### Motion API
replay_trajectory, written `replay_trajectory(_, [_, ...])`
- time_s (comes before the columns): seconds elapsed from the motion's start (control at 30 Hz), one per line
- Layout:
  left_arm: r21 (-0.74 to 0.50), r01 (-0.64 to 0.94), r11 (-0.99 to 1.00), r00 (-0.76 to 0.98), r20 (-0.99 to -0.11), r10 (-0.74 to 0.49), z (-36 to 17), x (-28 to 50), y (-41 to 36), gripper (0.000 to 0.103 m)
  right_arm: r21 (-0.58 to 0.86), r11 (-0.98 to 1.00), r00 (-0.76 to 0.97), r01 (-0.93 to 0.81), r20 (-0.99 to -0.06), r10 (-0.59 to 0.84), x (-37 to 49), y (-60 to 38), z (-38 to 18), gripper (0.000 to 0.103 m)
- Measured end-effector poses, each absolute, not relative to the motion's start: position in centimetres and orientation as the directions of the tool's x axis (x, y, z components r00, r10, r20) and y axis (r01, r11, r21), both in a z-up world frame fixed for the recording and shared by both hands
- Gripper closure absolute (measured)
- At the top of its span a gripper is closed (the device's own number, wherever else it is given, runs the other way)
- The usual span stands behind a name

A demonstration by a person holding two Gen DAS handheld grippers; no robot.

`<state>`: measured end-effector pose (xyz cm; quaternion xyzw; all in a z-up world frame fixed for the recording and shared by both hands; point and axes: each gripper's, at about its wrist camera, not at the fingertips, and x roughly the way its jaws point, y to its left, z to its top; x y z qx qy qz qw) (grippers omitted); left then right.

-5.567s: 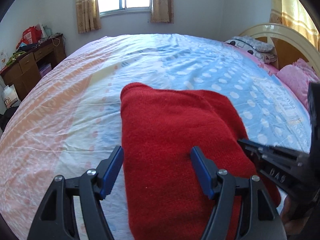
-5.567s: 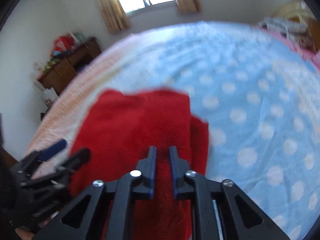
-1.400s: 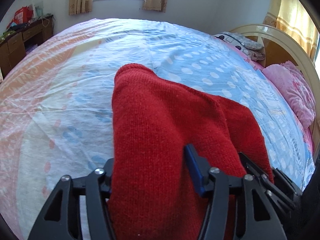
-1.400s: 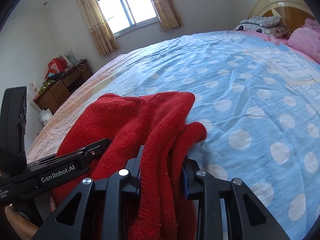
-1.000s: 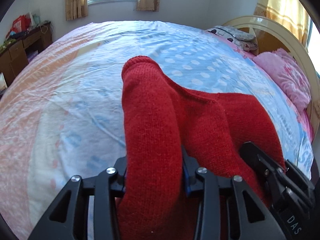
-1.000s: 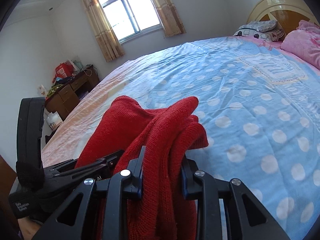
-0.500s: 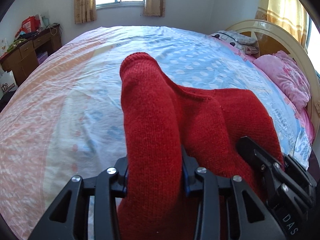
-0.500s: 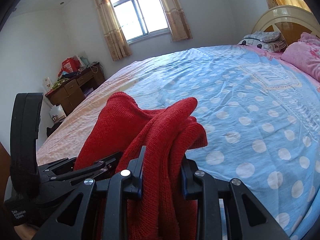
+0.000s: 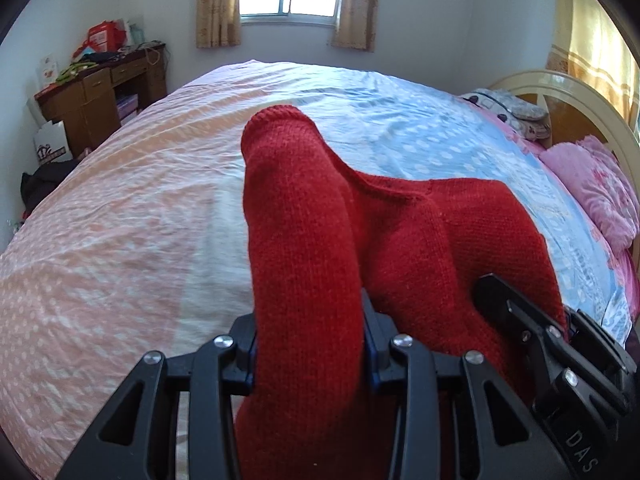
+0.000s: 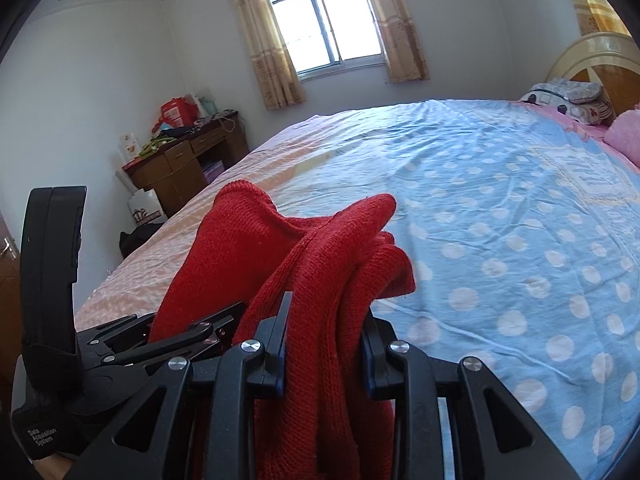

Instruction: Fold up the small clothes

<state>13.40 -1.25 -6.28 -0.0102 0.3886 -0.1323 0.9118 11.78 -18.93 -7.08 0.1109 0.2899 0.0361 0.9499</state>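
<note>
2 claws (image 9: 308, 344) (image 10: 324, 344) grip 1 red sweater (image 9: 400, 232).

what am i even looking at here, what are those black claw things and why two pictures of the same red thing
There is no robot here. A person holds a black two-finger gripper in each hand, and a small wide-angle camera on each one looks forward along its fingers, which bends the room. One picture comes from the left gripper, the other from the right gripper; each also glimpses the other at its edge. Both are closed on a red knitted garment, each pinching a bunched part of it, so that its near end is raised off the bed. The bed has a pink and blue dotted sheet, with a pink pillow at the headboard. A brown wooden desk stands by the wall.
</note>
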Motion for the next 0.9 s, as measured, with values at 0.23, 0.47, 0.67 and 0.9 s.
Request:
replay_trajectory(0.23, [-0.133, 0.169, 0.977, 0.690, -0.692, -0.213, -5.9, 13.4, 2.2, 0.063, 0.223, 0.972, 0.826, -0.071, -0.533, 0.183, 13.1, -15.7, -6.4, 0.075])
replay_trajectory(0.47, [-0.133, 0.102, 0.986, 0.712, -0.683, -0.166, -5.5, 13.8, 5.4, 0.063, 0.206, 0.969, 0.821, -0.139, -0.523, 0.229, 14.4, -12.3, -5.8, 0.075])
replay_trajectory(0.67, [-0.148, 0.035, 0.988, 0.723, -0.679, -0.127, -5.5, 14.5, 8.5, 0.063, 0.195, 0.960, 0.806, -0.203, -0.523, 0.277, 15.7, -8.9, -5.7, 0.075])
replay_trajectory(0.9, [-0.153, -0.045, 0.987, 0.732, -0.678, -0.071, -5.8, 15.0, 12.0, 0.063, 0.194, 0.942, 0.785, -0.274, -0.521, 0.335, 17.4, -5.1, -5.9, 0.075])
